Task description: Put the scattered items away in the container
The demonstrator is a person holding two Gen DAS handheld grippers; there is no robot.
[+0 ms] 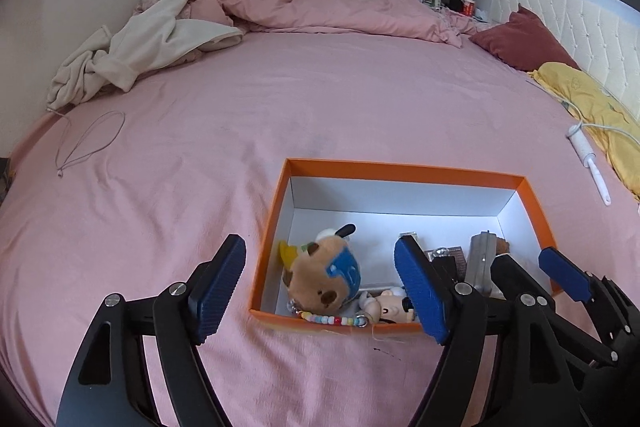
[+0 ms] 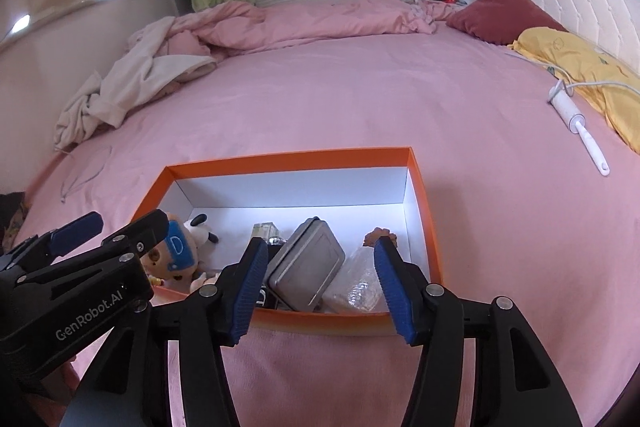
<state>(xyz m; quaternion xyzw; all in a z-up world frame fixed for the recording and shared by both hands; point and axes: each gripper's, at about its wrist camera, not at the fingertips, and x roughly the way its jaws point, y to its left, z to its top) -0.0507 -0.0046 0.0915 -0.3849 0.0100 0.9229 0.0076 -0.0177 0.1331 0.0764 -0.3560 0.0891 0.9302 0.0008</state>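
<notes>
Bedroom: pink bed [image 1: 280, 99], pillows [image 2: 504, 13].

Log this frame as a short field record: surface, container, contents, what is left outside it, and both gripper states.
surface: pink bedsheet
container: orange box, open top, white inside
contents: plush toy, bead chain, small doll, metal tin, clear plastic bag; other small items unclear
outside box: white lint roller near yellow pillow; thin cord on sheet
left gripper: open, empty, at box's near edge
right gripper: open, empty, at box's near edge
</notes>
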